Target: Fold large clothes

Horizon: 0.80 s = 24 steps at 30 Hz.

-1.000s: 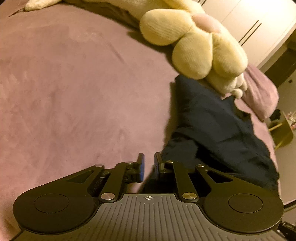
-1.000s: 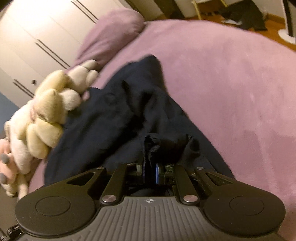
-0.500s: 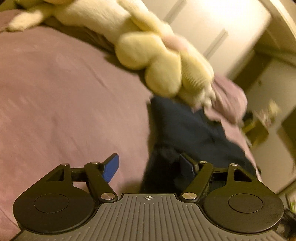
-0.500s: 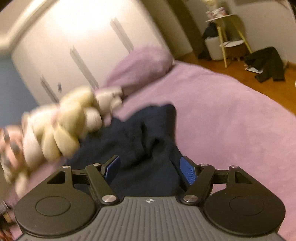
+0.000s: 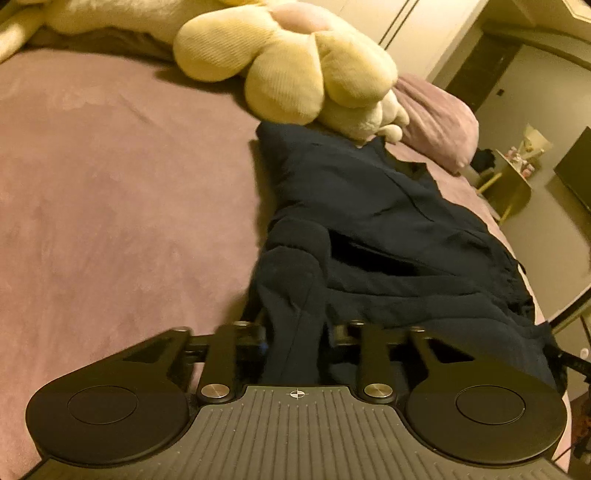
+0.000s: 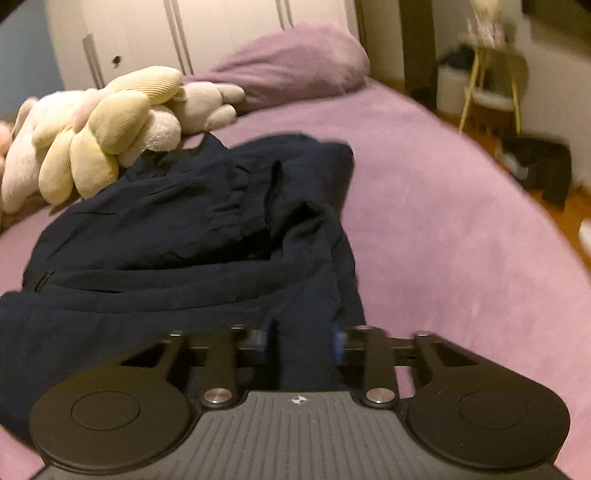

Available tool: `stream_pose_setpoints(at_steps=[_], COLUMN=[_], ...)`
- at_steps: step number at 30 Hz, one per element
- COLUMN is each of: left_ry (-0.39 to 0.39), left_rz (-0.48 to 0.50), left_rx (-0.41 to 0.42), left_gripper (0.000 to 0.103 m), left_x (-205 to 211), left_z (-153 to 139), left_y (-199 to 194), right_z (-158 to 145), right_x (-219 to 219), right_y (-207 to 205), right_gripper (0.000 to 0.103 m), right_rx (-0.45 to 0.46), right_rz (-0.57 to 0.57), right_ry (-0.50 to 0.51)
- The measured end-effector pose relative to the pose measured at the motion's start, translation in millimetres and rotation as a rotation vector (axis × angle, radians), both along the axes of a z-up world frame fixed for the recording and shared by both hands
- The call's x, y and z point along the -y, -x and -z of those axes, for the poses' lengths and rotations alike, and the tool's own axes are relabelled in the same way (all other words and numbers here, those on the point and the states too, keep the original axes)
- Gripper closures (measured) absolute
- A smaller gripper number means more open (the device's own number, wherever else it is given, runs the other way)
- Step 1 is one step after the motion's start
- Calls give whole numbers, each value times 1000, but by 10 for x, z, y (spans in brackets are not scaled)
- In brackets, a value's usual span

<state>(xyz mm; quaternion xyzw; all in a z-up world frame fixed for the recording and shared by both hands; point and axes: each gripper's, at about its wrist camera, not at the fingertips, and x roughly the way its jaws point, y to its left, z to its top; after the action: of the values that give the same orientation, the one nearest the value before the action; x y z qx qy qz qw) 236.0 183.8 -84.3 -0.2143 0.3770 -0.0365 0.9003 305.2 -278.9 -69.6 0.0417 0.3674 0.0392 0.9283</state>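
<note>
a large dark navy garment [image 5: 388,229] of soft, rumpled fabric lies spread across a mauve plush bed cover [image 5: 122,192], its far end reaching up to a cream-yellow ribbed plush toy shaped like a flower [image 5: 291,70], which touches the cloth's top edge. a mauve pillow [image 5: 439,122] sits just beyond the toy, near the white wardrobe doors [image 6: 221,33].

the left gripper [image 5: 295,343] has a thick fold of the navy cloth between its two fingers; the jaws are closing, and the pads press the bunched fabric from both sides. the gripped fold is at the near left edge of the garment, right beside the bare bed cover, and the cloth rises from the bed into the tongs.

in the right wrist view, the right gripper [image 6: 299,343] is likewise closing on a band of the same garment [image 6: 177,236], with the blue pads [image 6: 336,341] pressed against the cloth on either side. this hold is at the garment's near right edge, where the fabric borders the open bed cover [image 6: 461,229]. the rest of the garment lies in loose folds between gripper and toy [image 6: 107,129].

beyond the bed's far side stand a yellow-legged side table [image 6: 491,77] and a dark heap on the wooden floor [image 6: 539,166].
</note>
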Motion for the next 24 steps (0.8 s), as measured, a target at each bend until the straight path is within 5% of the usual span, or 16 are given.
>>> stream_pose_setpoints(at_steps=[7, 12, 17, 24], left_ry=[36, -45, -170, -326], left_rz=[-12, -54, -130, -194], left_rx=[159, 285, 300, 327], left_gripper=[85, 85, 85, 85], left_x=[-19, 46, 183, 399], left_z=[-547, -1052, -1171, -1174], left_y=[31, -329, -1074, -2155], right_z=[-318, -830, -1147, -1117], right_x=[-19, -40, -151, -487], right_y=[269, 182, -445, -1659], right_gripper=[96, 96, 96, 96], right_rx=[149, 296, 379, 356], right_rz=[21, 21, 73, 119], right_ry=[14, -22, 9, 115])
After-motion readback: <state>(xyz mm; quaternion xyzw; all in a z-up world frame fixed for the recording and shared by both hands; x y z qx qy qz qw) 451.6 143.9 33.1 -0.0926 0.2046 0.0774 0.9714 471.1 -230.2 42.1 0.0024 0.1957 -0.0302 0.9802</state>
